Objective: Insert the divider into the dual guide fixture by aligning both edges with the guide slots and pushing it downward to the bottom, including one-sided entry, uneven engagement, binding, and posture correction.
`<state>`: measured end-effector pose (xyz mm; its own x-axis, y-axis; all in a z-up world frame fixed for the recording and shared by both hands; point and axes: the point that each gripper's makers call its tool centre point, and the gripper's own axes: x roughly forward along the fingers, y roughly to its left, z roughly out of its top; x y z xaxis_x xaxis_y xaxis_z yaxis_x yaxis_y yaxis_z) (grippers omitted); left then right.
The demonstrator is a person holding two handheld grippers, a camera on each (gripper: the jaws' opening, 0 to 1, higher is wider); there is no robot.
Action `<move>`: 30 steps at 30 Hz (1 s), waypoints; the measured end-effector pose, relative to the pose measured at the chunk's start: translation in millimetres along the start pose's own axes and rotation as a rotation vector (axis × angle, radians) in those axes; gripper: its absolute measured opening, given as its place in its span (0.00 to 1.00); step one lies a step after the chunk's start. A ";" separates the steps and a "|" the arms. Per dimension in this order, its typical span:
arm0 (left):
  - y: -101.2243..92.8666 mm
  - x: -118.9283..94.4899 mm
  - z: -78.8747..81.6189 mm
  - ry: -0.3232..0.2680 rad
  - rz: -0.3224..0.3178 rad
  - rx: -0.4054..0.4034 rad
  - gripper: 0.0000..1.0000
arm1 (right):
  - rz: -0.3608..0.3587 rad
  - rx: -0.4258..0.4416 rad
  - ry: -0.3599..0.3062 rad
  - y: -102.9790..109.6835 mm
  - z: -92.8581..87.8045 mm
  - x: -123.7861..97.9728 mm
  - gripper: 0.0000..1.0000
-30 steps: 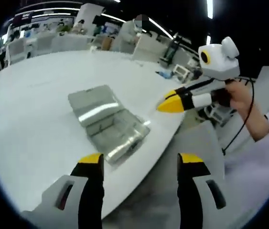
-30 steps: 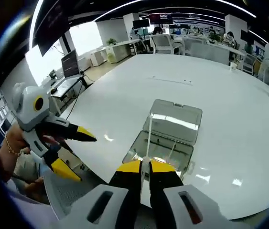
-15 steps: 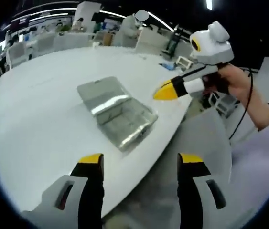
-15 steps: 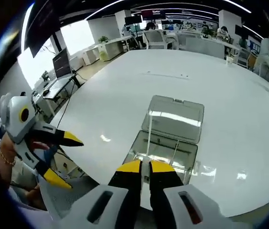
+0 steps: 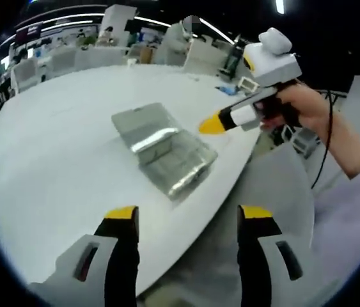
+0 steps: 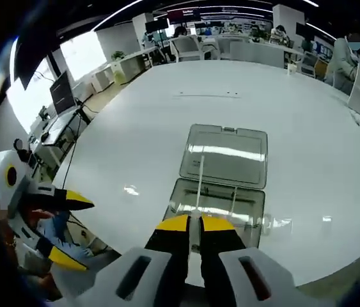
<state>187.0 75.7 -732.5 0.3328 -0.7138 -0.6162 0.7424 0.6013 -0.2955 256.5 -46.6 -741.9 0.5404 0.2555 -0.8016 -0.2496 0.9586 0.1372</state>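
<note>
White round table carries the clear hinged plastic fixture box; above it, the right gripper pinches what seems the thin clear divider. Left gripper gapes, empty. Square both edges before pushing.

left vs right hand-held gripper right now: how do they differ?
Jaws: the left hand-held gripper has them spread wide with nothing between; the right hand-held gripper has them pinched on a thin clear divider.
Position: the left sits back at the near edge of the table; the right is directly over the open clear box.
Shared: both have yellow tips and black-and-grey jaws, and both point toward the box.
</note>
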 end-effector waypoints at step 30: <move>-6.7 3.0 -10.6 0.019 -0.015 0.076 0.60 | -0.073 0.048 0.051 -5.2 -5.0 29.7 0.00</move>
<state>176.9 73.3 -740.0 0.3104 -0.7154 -0.6260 0.7895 0.5608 -0.2494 269.8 -44.7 -769.3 0.5139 0.1795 -0.8389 -0.1718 0.9796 0.1043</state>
